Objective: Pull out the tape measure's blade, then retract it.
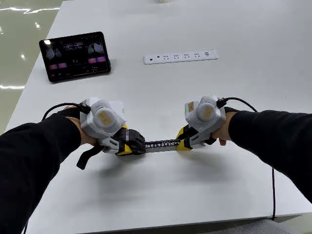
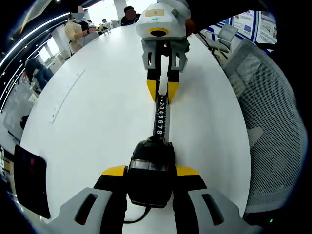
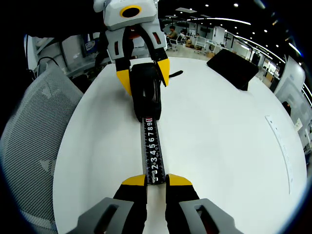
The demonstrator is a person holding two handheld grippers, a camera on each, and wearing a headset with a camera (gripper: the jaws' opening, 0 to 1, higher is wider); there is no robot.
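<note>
White table (image 1: 161, 29) is carrying a dark tablet (image 1: 74, 56) at its far left and a white power strip (image 1: 180, 56) farther along. Both are lying well apart from the work. A grey mesh chair (image 2: 273, 122) is sitting by the table's edge.

Left gripper (image 1: 126, 145) is clamping its jaws on the black tape measure case (image 2: 151, 175), low over the table near the front edge; cannot tell whether the case is touching. The blade (image 3: 152, 151) is running from the case straight to the right gripper (image 3: 156, 181), whose jaws are pinching the blade's tip, nearly together.
</note>
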